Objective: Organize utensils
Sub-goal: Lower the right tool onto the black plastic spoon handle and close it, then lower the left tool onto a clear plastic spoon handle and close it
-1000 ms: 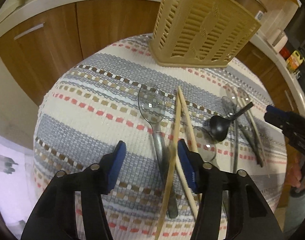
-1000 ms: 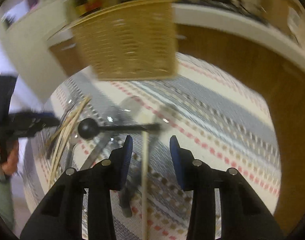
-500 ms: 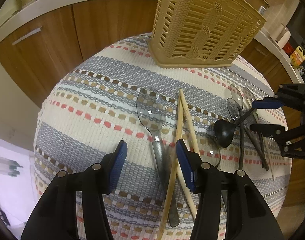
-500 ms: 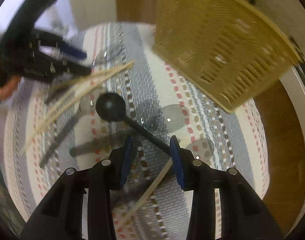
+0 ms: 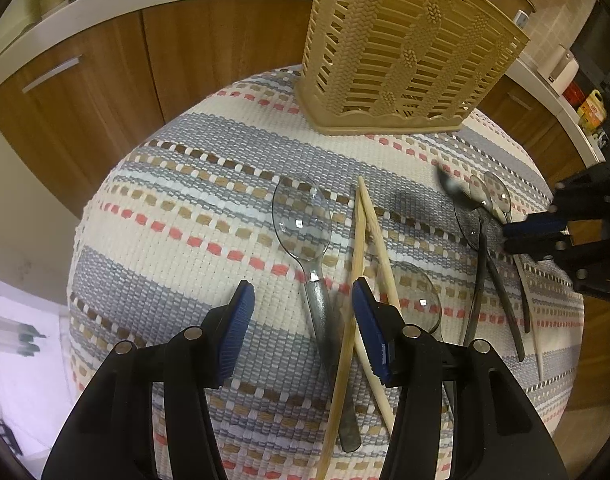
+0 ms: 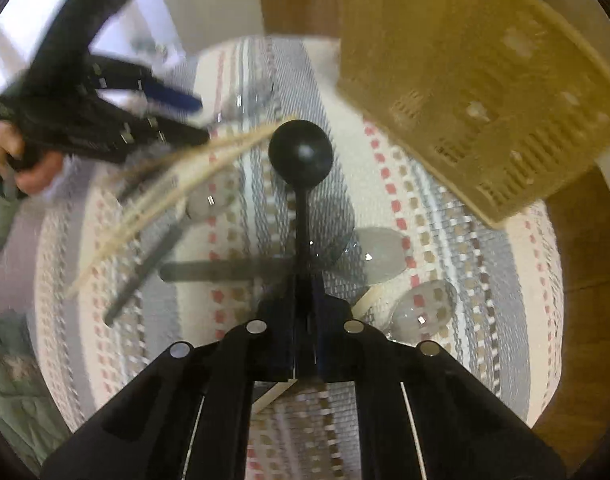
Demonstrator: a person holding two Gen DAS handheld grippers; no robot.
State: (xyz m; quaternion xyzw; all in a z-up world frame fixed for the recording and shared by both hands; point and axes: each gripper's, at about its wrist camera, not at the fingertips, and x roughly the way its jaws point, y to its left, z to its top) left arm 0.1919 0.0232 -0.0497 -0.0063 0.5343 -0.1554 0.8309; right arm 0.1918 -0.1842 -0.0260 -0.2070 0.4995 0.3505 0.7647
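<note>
My right gripper [image 6: 304, 292] is shut on the handle of a black spoon [image 6: 300, 152] and holds it above the striped mat, bowl pointing forward. It also shows at the right in the left wrist view [image 5: 517, 236], with the spoon bowl blurred [image 5: 447, 182]. My left gripper [image 5: 301, 320] is open over a clear plastic spoon [image 5: 303, 220] and a pair of wooden chopsticks [image 5: 363, 248]. The beige slatted utensil holder [image 5: 405, 52] stands at the far side of the mat; it also shows in the right wrist view [image 6: 477, 76].
The striped woven mat [image 5: 177, 200] covers a round table. More clear spoons [image 5: 487, 196] and dark utensils [image 5: 501, 300] lie at the right. Wooden cabinets [image 5: 185, 52] and a white counter run behind. Bottles [image 5: 591, 112] stand on the right counter.
My right gripper has closed on the black spoon's handle and lifted it off the mat. My left gripper has stayed open over the clear spoon and chopsticks.
</note>
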